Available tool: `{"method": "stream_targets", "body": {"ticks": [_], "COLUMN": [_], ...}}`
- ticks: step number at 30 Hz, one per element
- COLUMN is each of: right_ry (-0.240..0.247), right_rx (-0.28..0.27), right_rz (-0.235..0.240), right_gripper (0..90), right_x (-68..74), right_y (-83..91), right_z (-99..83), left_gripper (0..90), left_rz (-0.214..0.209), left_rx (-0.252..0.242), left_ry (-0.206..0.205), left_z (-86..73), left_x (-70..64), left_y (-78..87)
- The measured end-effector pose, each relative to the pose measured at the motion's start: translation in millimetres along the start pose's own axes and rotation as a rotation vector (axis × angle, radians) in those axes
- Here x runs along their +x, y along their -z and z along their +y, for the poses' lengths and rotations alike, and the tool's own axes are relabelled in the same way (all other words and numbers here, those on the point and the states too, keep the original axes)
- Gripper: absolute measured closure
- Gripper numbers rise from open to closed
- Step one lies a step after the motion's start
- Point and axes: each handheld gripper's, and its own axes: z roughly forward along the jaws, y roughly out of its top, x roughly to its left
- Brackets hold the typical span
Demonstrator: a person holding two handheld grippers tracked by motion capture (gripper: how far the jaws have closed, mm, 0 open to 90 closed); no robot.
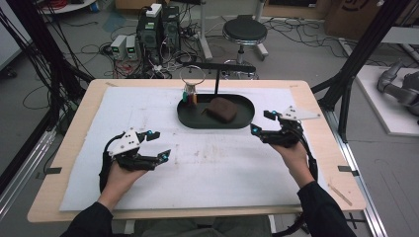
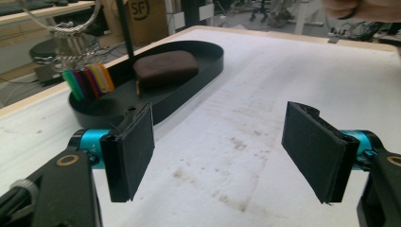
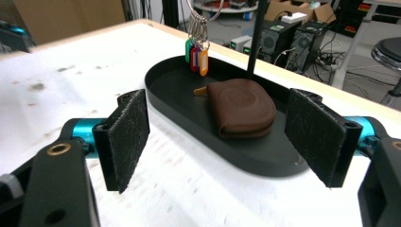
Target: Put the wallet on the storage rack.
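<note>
A brown leather pouch [image 1: 221,109] [image 2: 165,68] [image 3: 241,109] lies in a black oval tray [image 1: 195,121] [image 2: 208,59] [image 3: 165,85] at the table's far middle. Coloured key tags [image 1: 189,97] [image 2: 88,81] [image 3: 196,56] hang from a large ring on a black stand at the tray's left end. My left gripper [image 1: 158,145] [image 2: 220,151] is open, low over the white mat, left of and nearer than the tray. My right gripper [image 1: 263,123] [image 3: 227,142] is open too, just right of the tray and facing the pouch. Both hold nothing.
A white mat [image 1: 207,163] covers most of the wooden table [image 1: 79,118]. A thin black post [image 1: 216,81] rises from the tray's back. Beyond the table stand computers [image 1: 158,29], a stool [image 1: 244,32] and cables on the floor.
</note>
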Motion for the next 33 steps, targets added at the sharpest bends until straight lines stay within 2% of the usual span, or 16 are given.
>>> {"method": "stream_targets", "body": {"ticks": [2,5,9,13,18,25,33], "right_ry": [-0.023,-0.054,-0.093,-0.1,-0.115,-0.092,-0.09], "right_rx": [-0.012,-0.03,-0.024,-0.015,0.003,0.02,0.036], "right_rz": [-0.002,-0.037,-0.057,-0.077,-0.082,-0.088,-0.097], "right_gripper": [22.4,22.4,22.1,22.1,21.7,21.7,21.7], "right_x": [0.0,-1.6,-10.2,-16.3,-20.5,-19.0,-21.0], "right_y": [10.3,24.5,33.2,38.6,39.6,37.6,36.6], "right_z": [-8.8,-28.0,-44.6,-53.6,-57.3,-59.3,-61.0], "left_gripper": [26.1,26.1,26.1,26.1,26.1,26.1,26.1], "left_rz": [0.023,0.054,0.094,0.11,0.111,0.109,0.108], "left_rx": [0.004,0.005,0.011,0.017,0.031,0.038,0.042], "left_ry": [0.003,0.012,0.023,0.025,0.018,0.016,0.018], "left_z": [-1.7,-3.7,-6.2,-6.8,-7.0,-7.7,-9.5], "left_x": [3.2,6.8,9.7,10.4,10.4,10.1,10.3], "left_y": [3.2,7.7,12.9,13.7,11.1,9.8,11.2]}}
